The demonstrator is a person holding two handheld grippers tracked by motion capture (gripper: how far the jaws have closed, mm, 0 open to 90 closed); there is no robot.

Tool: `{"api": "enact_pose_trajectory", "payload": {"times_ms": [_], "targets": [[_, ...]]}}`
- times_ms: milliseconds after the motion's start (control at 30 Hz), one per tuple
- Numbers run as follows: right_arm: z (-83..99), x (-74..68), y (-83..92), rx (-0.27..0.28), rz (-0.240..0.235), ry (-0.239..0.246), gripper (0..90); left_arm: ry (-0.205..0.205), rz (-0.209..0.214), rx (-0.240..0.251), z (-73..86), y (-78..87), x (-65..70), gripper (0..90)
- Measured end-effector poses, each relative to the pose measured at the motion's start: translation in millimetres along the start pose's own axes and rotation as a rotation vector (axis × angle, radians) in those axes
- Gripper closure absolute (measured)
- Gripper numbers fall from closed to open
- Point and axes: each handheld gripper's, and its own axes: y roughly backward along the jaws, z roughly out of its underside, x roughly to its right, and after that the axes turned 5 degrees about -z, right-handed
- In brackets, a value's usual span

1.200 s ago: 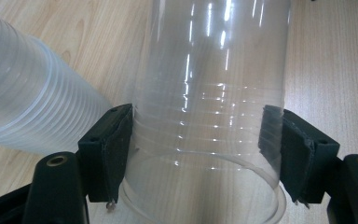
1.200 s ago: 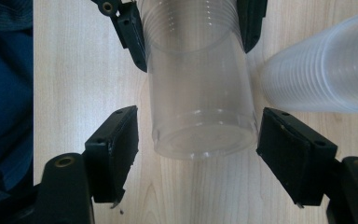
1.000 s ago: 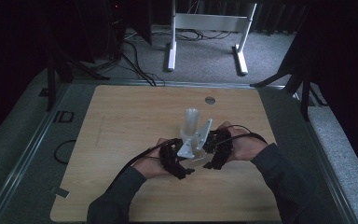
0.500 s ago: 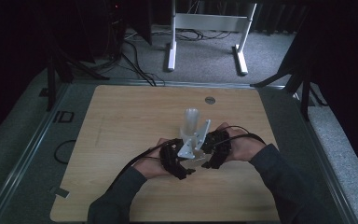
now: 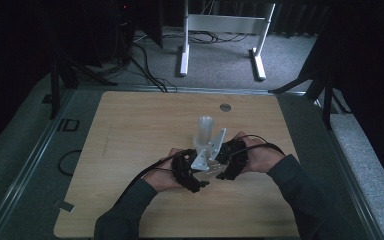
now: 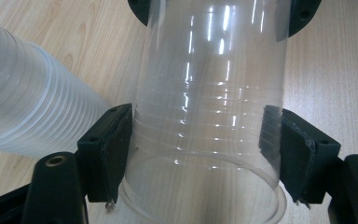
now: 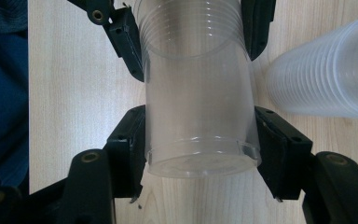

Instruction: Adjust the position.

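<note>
The right gripper (image 7: pixel 200 135) has just been closing and now pinches the clear cup's (image 7: pixel 198 93) base, the left gripper (image 6: pixel 205 140) clamping its rim end, so pulling it apart looks next.

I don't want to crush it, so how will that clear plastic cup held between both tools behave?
The clear cup looks thin-walled, so probably light and easily squashed. Its glossy sides may slip in the right tool. Lying sideways, it would likely roll if released.
</note>
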Motion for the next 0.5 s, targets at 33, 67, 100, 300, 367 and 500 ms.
{"api": "enact_pose_trajectory", "payload": {"times_ms": [33, 67, 100, 300, 367, 500], "targets": [[-0.1, 0.2, 0.1, 0.003, 0.002, 0.003, 40.8, 0.001, -0.001, -0.001, 0.0, 0.1, 0.0, 27.2], [-0.1, 0.2, 0.1, 0.003, 0.002, 0.003, 40.8, 0.001, -0.001, -0.001, 0.0, 0.1, 0.0, 27.2], [-0.3, 0.2, -0.1, 0.0, -0.001, -0.003, 40.5, -0.003, -0.004, -0.003, -0.1, 0.3, 0.2, 27.4], [-0.9, -0.4, -3.3, -0.016, -0.006, -0.008, 36.0, -0.007, -0.006, -0.003, -0.5, -0.2, 0.8, 27.5], [-1.1, 0.2, -4.5, -0.016, -0.004, -0.004, 35.9, -0.007, -0.007, 0.001, -0.6, 0.3, 0.7, 27.5], [-1.1, 0.5, -5.3, -0.027, -0.006, -0.009, 35.9, -0.004, -0.005, 0.01, -0.9, 0.9, 1.2, 27.5]]}}
